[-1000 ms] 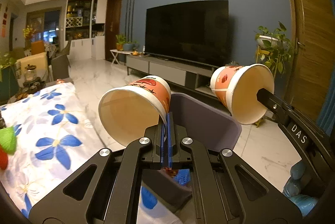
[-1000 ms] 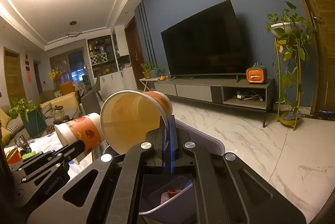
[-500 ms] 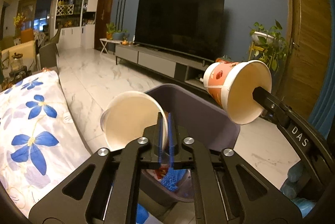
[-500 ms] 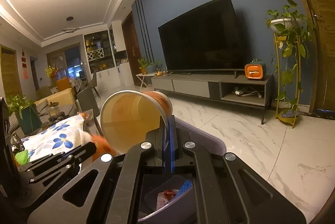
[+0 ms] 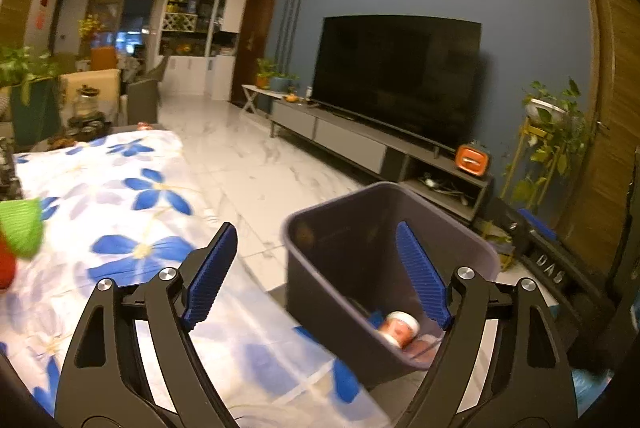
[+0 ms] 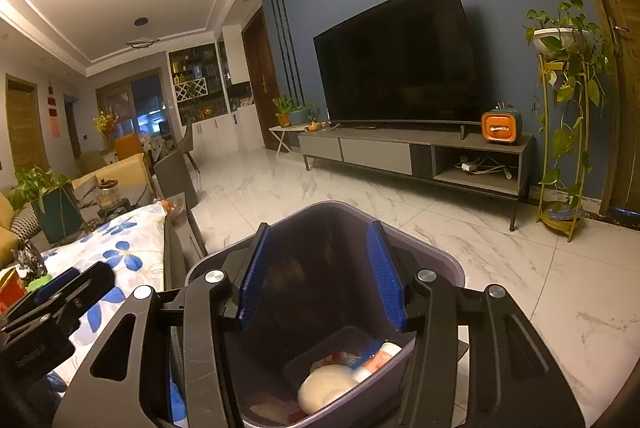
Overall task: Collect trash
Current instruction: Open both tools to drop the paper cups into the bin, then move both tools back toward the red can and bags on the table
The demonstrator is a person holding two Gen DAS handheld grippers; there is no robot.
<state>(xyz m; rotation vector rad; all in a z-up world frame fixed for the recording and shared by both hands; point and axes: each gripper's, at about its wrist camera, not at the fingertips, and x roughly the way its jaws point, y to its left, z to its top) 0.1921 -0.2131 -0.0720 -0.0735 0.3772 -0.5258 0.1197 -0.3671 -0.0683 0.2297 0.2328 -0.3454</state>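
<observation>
Our left gripper (image 5: 316, 272) is holding its blue fingers (image 5: 210, 274) wide apart with nothing between them. Our right gripper (image 6: 318, 274) is gaping too, empty, right above the grey bin (image 6: 436, 264). The paper cups (image 6: 326, 386) are lying inside the bin, beside the flowery tablecloth (image 5: 120, 211).

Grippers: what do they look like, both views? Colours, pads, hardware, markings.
Both match. The left gripper and right gripper have matte black linkage arms with slot cutouts and round silver pivot bolts. The fingers carry ribbed blue pads. White lettering reading "DAS" shows on the right gripper's body in the left wrist view. The left gripper's body has faint small print, unreadable. No cables, hands or sleeves visible.
</observation>
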